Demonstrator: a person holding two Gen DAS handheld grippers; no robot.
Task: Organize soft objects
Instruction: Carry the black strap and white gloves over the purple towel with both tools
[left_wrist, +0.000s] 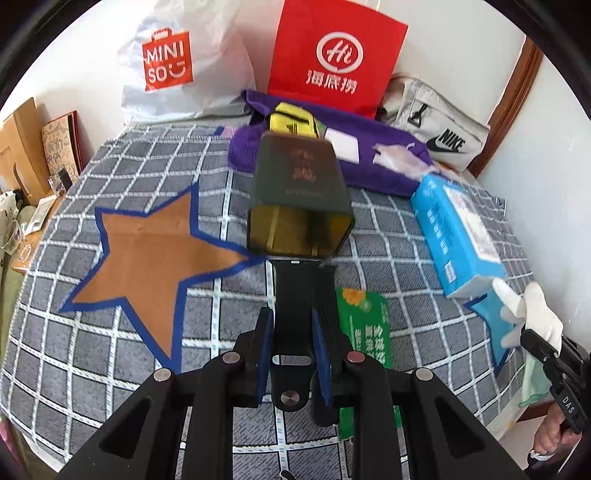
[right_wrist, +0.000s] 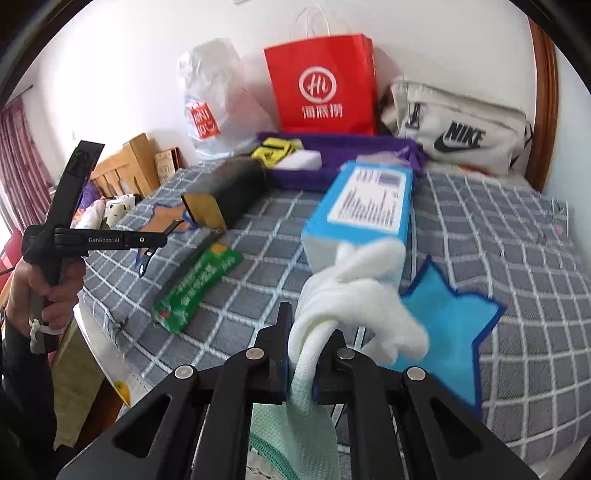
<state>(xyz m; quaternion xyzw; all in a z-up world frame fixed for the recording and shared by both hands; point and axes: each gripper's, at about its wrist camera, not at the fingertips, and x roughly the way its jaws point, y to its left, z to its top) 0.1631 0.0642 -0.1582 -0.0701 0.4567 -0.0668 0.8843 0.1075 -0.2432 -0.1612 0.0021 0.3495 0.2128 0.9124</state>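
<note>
The left gripper (left_wrist: 291, 339) has its jaws clamped on the black handle of a dark box (left_wrist: 300, 199), held up over the checked bed cover (left_wrist: 110, 369), left of the blue tissue pack (right_wrist: 365, 210). The right gripper (right_wrist: 308, 347) is pinched tight on a white cloth (right_wrist: 365, 299), which drapes right in front of that pack.
</note>
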